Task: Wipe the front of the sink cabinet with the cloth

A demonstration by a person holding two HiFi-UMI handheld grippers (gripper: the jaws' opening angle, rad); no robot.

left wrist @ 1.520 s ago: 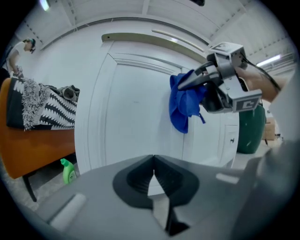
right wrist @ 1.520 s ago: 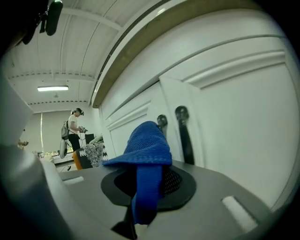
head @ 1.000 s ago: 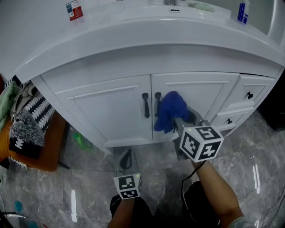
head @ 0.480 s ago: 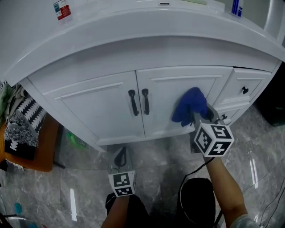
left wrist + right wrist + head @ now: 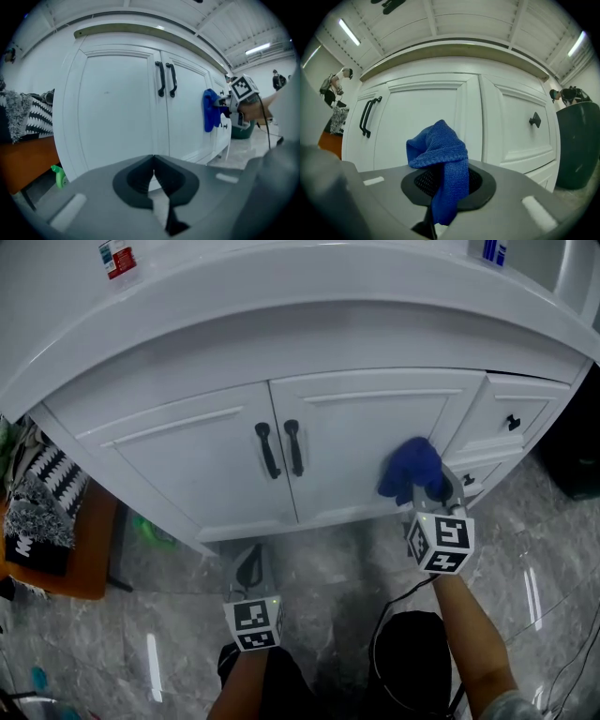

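Observation:
The white sink cabinet (image 5: 225, 465) has two doors with black handles (image 5: 279, 448) and drawers at the right. A blue cloth (image 5: 410, 468) is pressed against the right door near its right edge, with my right gripper (image 5: 424, 486) shut on it. The cloth (image 5: 440, 154) bunches up over the jaws in the right gripper view, in front of the door (image 5: 426, 126). My left gripper (image 5: 250, 570) hangs low over the floor, away from the cabinet, jaws shut and empty. The left gripper view shows both doors (image 5: 112, 108) and the cloth (image 5: 210, 110) at the right.
The sink counter (image 5: 281, 296) overhangs the doors. A patterned fabric pile (image 5: 37, 507) lies on an orange stand (image 5: 84, 559) at the left. A green spray bottle (image 5: 58, 174) sits under the cabinet. A dark bin (image 5: 576, 145) stands at the right. The floor is grey marble tile (image 5: 337, 568).
My right gripper has carried the cloth rightward across the right door, from beside the handles to its right edge. The left gripper stays low.

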